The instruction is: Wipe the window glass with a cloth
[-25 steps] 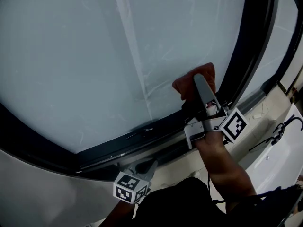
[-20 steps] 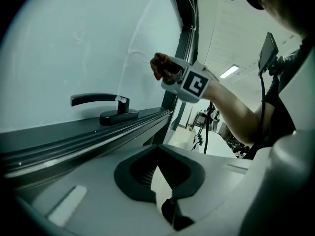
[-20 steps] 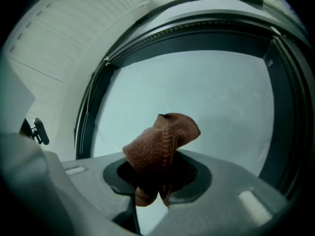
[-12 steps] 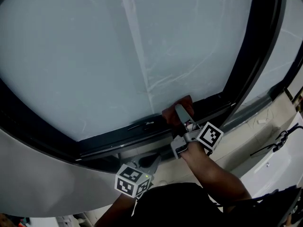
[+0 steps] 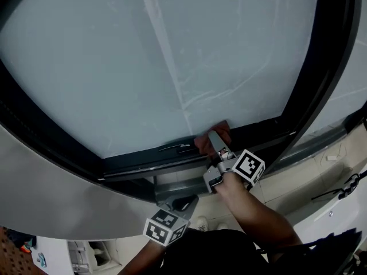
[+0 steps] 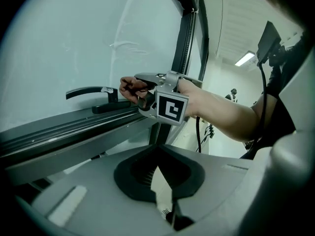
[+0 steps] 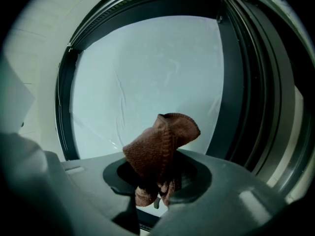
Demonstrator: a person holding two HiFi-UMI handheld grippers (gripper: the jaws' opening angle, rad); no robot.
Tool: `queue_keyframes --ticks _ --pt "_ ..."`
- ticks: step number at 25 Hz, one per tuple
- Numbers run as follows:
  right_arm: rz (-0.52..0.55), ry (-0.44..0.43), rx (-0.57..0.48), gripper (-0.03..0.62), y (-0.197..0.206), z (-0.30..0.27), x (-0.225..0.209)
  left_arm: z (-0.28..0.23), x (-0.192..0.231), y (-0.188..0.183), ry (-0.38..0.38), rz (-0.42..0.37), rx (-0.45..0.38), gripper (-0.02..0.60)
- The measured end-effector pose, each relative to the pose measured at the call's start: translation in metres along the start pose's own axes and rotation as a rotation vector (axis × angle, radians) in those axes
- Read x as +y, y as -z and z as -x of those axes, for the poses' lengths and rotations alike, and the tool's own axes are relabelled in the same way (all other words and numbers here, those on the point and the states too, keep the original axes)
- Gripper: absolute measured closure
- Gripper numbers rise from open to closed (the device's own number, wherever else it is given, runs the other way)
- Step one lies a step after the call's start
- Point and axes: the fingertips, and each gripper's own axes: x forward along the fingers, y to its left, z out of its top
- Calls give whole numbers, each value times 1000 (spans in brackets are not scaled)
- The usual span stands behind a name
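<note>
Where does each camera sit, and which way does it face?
Head view: on the person's head, looking down at the window glass; shows the left tool, right tool and right forearm.
Left gripper view: on the left tool, looking along the lower window frame; shows its jaws, the right tool and forearm.
Right gripper view: on the right tool, facing the glass; shows its jaws shut on the brown cloth.
Shared: head and left gripper views both show the right tool.
</note>
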Motion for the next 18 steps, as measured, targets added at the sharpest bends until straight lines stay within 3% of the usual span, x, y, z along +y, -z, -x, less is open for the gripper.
queue_keyframes --ticks 7,18 --pt "16 -38 9 487 4 -9 7 14 10 21 -57 35 3 565" --pt "55 13 -160 488 -7 -11 12 30 50 3 71 -104 26 565"
